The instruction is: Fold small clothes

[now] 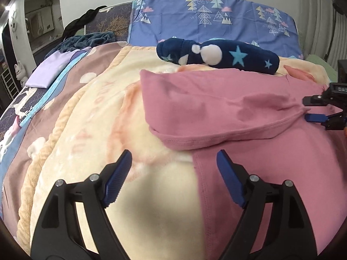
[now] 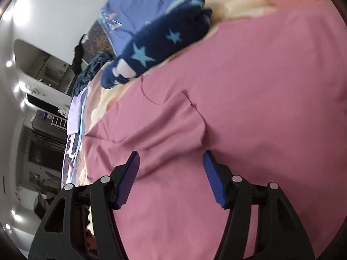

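- big bed (image 1: 71,195) under everything, soft cream blanket (image 1: 91,112) on top, good flat spot for folding.
- blue tree pillow (image 1: 212,15) way at the back, out of the way.
- pink top (image 1: 216,108) spread on the blanket, one side already flipped over itself, so looks partly folded.
- folded flap edge (image 1: 195,140) running across the middle, long side hem (image 1: 200,184) running down toward the left claw.
- dark blue star pajamas (image 1: 227,56) bunched up just behind the pink top, touching its far edge, likely waiting for a turn.
- lots of bare blanket to the left for moving; less room at the back because of the star bundle.
- left claw (image 1: 173,173) wide open, holding nothing, hanging over the side hem, maybe ready to pinch it.
- right claw (image 2: 171,173) half open over a pink wrinkle, cloth between the blue pads (image 2: 213,179) but not squeezed.
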A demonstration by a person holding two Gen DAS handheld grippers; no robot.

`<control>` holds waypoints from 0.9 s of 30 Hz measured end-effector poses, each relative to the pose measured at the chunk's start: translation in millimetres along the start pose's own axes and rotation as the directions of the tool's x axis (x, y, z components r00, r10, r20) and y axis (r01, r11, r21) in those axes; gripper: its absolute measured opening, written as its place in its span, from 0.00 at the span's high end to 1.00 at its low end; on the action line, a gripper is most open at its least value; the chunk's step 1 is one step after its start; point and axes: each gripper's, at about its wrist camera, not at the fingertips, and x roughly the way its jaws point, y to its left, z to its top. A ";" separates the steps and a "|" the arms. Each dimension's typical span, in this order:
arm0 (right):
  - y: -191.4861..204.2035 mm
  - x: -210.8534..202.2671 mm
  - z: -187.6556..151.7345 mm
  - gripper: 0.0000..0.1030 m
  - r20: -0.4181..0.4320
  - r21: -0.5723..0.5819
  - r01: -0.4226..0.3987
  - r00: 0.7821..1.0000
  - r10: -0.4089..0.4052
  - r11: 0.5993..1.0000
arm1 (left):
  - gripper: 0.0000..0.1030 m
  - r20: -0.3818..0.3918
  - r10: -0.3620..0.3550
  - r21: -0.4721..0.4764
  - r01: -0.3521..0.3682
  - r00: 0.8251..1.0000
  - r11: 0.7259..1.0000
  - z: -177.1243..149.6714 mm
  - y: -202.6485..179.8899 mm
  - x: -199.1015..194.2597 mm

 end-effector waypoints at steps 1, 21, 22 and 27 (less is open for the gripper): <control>1.5 4.7 3.3 0.64 0.008 0.007 0.002 1.000 -0.002 1.000 | 0.19 -0.002 0.001 -0.003 -0.001 1.000 1.000 1.1 0.3 2.0; -83.7 -119.6 -14.6 0.56 0.284 0.049 0.166 0.943 -0.173 0.985 | 0.16 -0.025 0.052 0.039 -0.051 0.998 0.998 18.7 -18.8 35.3; -82.9 -120.2 -10.0 0.55 0.272 0.041 0.151 0.950 -0.156 0.988 | 0.16 -0.027 0.059 0.032 -0.059 0.998 0.998 20.5 -17.3 37.2; -71.2 -99.8 12.6 0.44 0.223 -0.001 0.157 0.963 -0.153 0.988 | 0.24 -0.036 0.070 -0.010 -0.070 0.997 0.997 25.2 -10.4 46.1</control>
